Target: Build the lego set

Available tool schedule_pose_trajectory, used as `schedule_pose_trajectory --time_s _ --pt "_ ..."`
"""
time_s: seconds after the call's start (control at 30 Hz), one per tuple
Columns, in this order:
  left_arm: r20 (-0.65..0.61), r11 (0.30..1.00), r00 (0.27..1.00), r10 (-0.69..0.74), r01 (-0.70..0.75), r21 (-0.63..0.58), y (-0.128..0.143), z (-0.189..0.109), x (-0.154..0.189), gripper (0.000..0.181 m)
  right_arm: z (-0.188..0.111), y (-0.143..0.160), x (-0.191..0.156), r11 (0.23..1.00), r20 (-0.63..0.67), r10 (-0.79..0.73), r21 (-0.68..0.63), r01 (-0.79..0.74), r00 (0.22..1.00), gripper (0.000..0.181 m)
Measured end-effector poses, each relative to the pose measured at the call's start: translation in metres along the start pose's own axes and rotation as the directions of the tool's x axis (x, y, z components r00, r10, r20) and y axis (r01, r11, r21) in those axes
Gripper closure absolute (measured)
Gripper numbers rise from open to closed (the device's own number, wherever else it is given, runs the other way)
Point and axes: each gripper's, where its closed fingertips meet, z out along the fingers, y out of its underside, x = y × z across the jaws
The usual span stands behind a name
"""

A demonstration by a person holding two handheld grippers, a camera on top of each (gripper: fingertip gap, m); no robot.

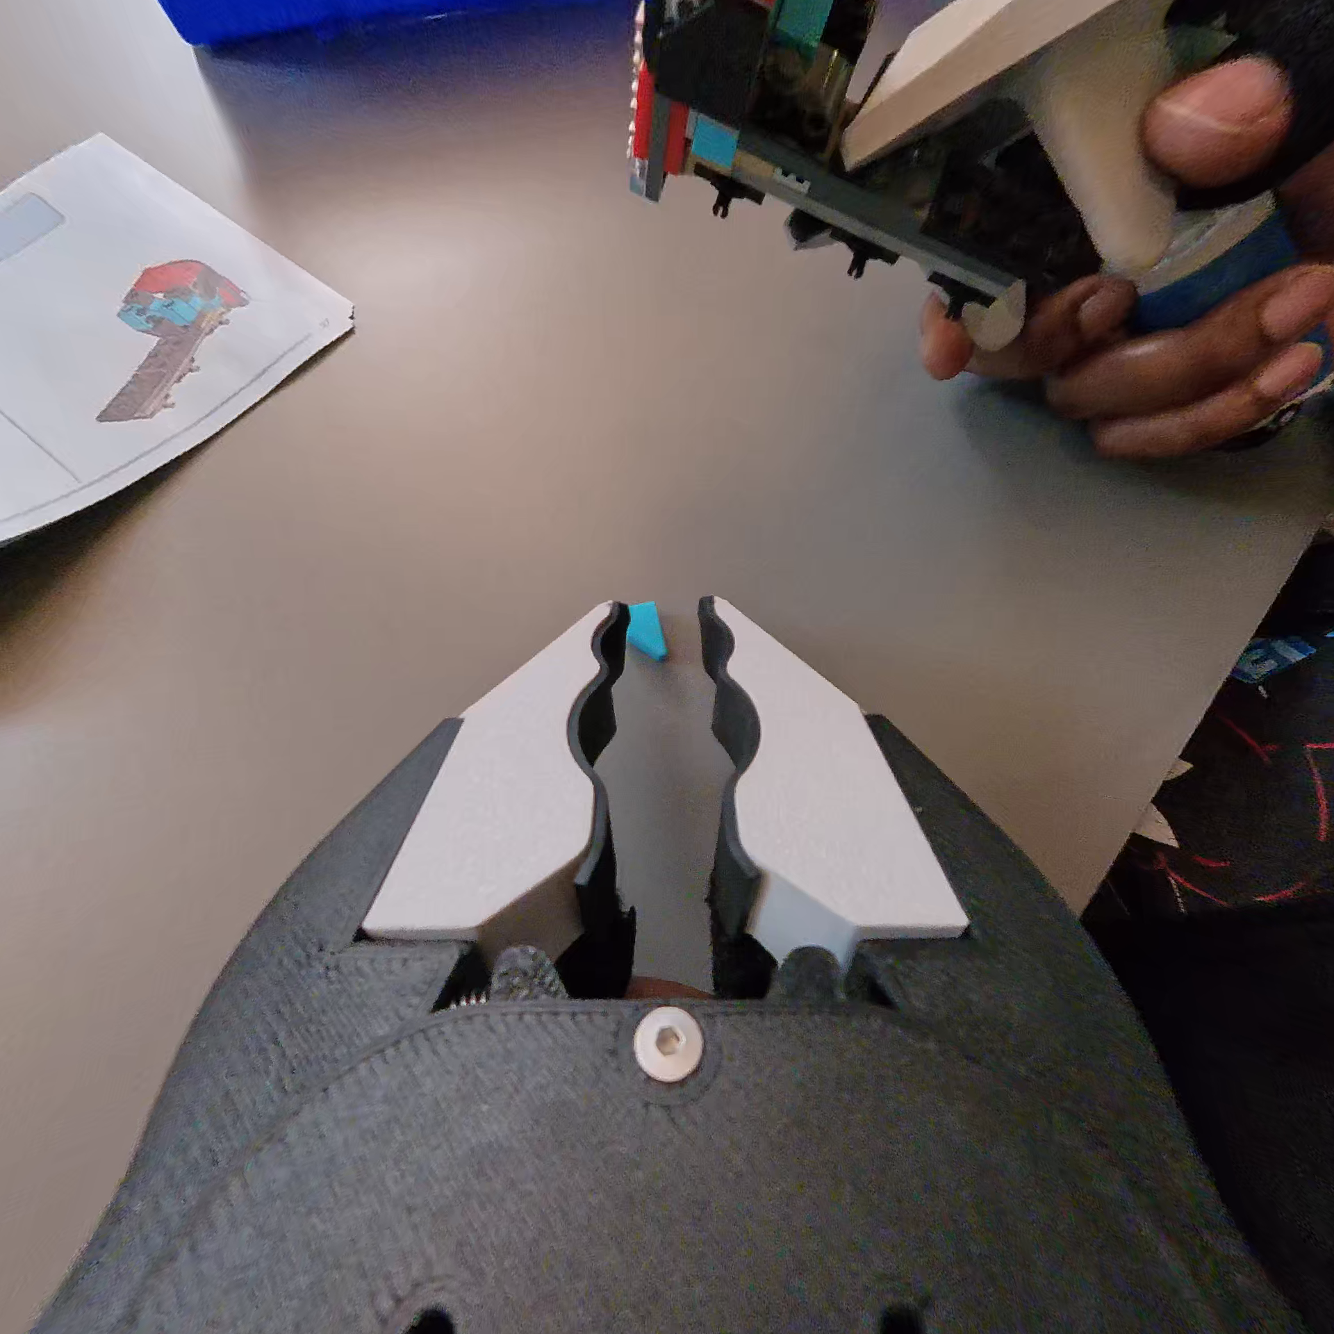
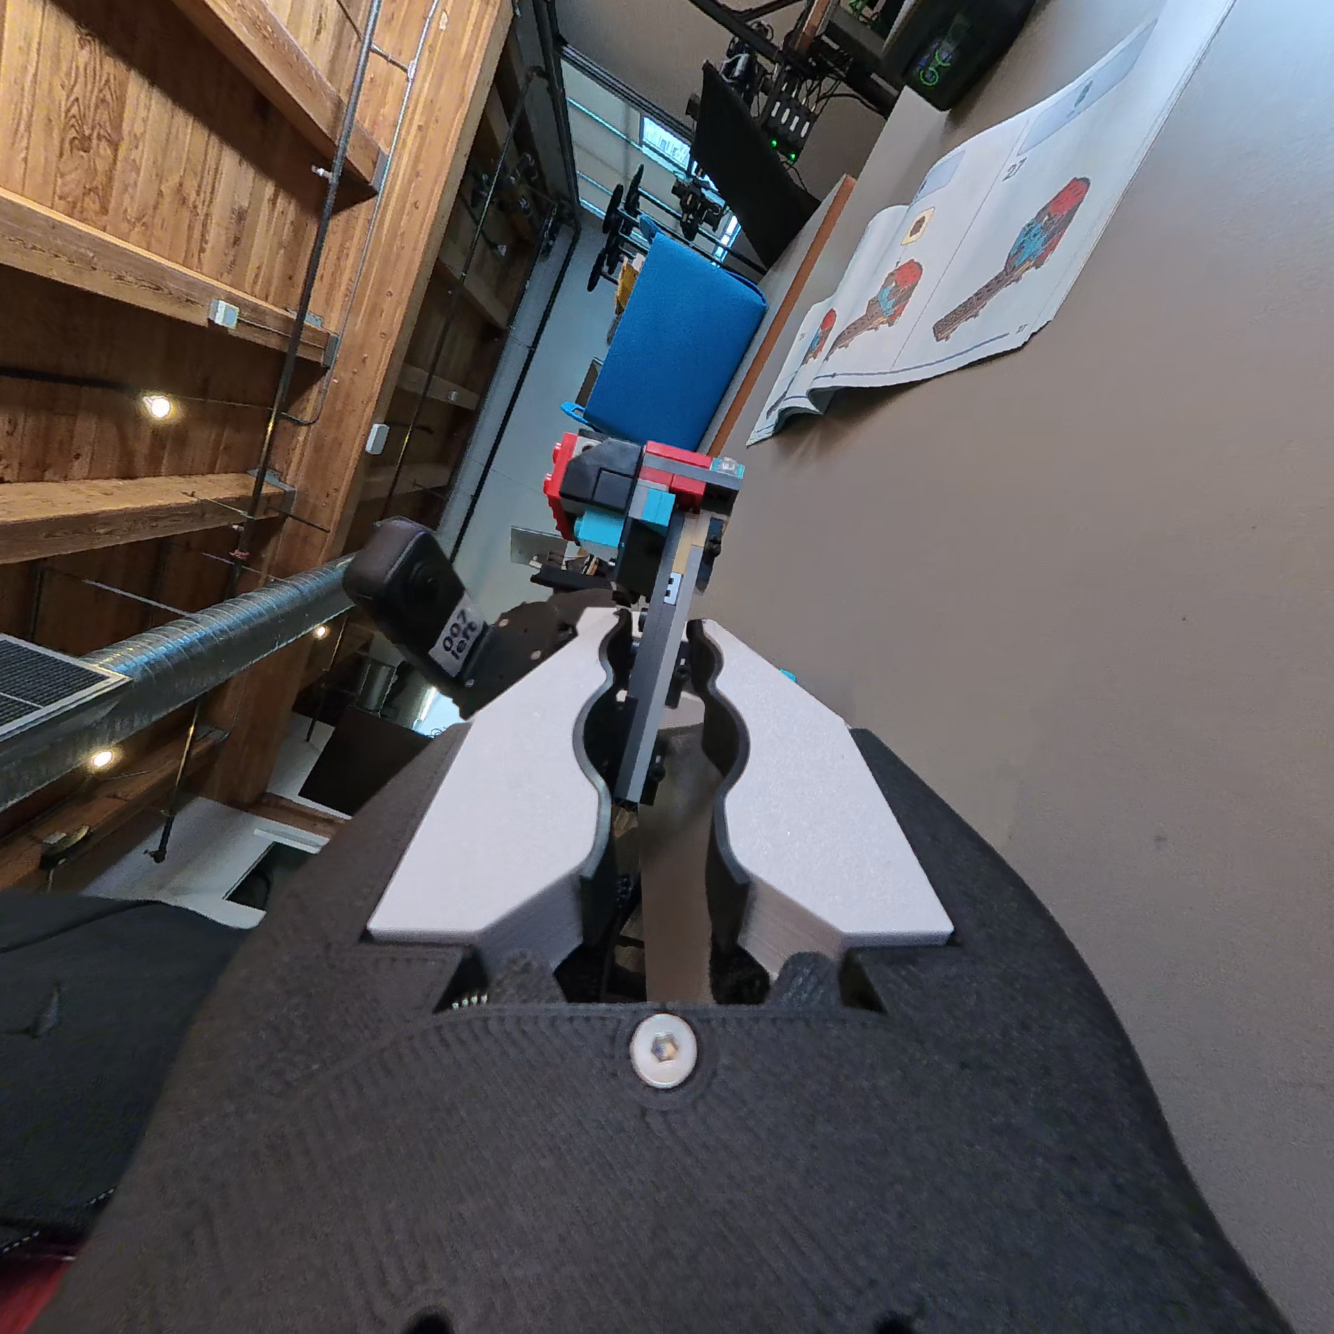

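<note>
- Lying at far left on the grey table point(image 1: 505, 433), an open instruction booklet point(image 1: 144, 325) is seen.
- At centre, the left gripper point(image 1: 660, 613) is held with jaws parted; a small turquoise piece point(image 1: 647, 629) sits between the fingertips, apparently touching only the left one, so a grip cannot be confirmed.
- At upper right, the lego model point(image 1: 758, 130) is clamped by its dark grey beam in the right gripper point(image 2: 657, 628), clear of the table.

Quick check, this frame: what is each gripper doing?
Left gripper: open, a small blue piece on the table between its tips.
Right gripper: closed on the lego model.
</note>
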Motion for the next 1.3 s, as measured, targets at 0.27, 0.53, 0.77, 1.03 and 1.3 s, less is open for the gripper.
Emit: schedule_pose_trajectory --time_s 0.27,0.53,0.77,1.03,1.3 --pt "0.087 0.995 0.992 -0.086 0.089 -0.038 0.006 -0.006 -0.012 0.160 0.000 0.001 0.000 1.000 -0.001 -0.003 -0.003 0.003 1.000 0.167" --pt "0.083 0.990 0.988 -0.127 0.131 -0.046 0.010 0.004 -0.014 0.161 0.000 0.001 0.000 1.000 -0.002 -0.006 -0.003 0.006 1.000 0.167" --pt "0.082 0.993 0.991 -0.103 0.108 -0.053 0.009 0.005 -0.009 0.161 0.000 0.001 0.000 1.000 0.000 -0.004 -0.004 0.004 1.000 0.167" --pt "0.067 0.994 0.994 -0.085 0.089 -0.059 0.007 0.008 -0.002 0.161 0.000 0.001 0.000 1.000 0.001 -0.004 -0.003 0.004 1.000 0.168" --pt "0.072 0.993 0.994 -0.083 0.089 -0.078 0.011 0.011 -0.001 0.161 0.000 0.001 0.000 1.000 0.002 -0.002 -0.004 0.002 1.000 0.168"
